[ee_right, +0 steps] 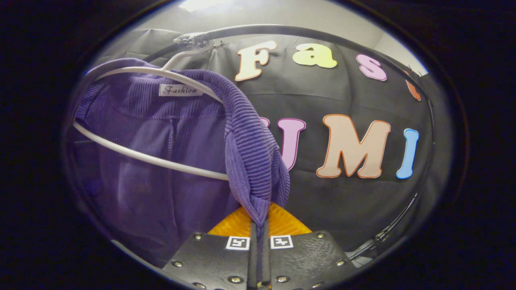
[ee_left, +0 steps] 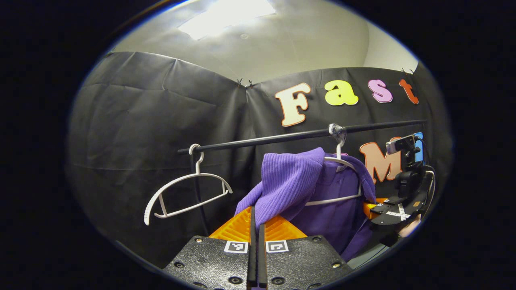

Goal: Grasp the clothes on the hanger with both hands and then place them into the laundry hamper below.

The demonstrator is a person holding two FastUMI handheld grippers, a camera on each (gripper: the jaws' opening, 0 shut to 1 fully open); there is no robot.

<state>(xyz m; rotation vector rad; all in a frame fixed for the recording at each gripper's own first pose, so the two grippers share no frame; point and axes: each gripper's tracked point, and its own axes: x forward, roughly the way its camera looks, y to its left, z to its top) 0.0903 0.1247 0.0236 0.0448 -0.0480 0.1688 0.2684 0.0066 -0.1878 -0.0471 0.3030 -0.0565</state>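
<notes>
A purple ribbed knit garment [ee_left: 306, 189] hangs on a white hanger [ee_left: 342, 177] from the black rail [ee_left: 282, 139]. My left gripper [ee_left: 256, 219] is shut on the garment's left shoulder, which is lifted off the hanger and bunched above the fingers. In the right gripper view the same purple garment [ee_right: 161, 161] drapes over the white hanger [ee_right: 149, 159], and my right gripper [ee_right: 260, 225] is shut on a fold of its right shoulder. The right gripper [ee_left: 397, 207] also shows at the far right of the left gripper view, beside the garment.
An empty white hanger [ee_left: 187, 195] hangs on the rail to the left of the garment. The black cloth wall [ee_left: 141, 129] stands close behind the rail. A thin cable [ee_right: 395, 225] runs down at the right.
</notes>
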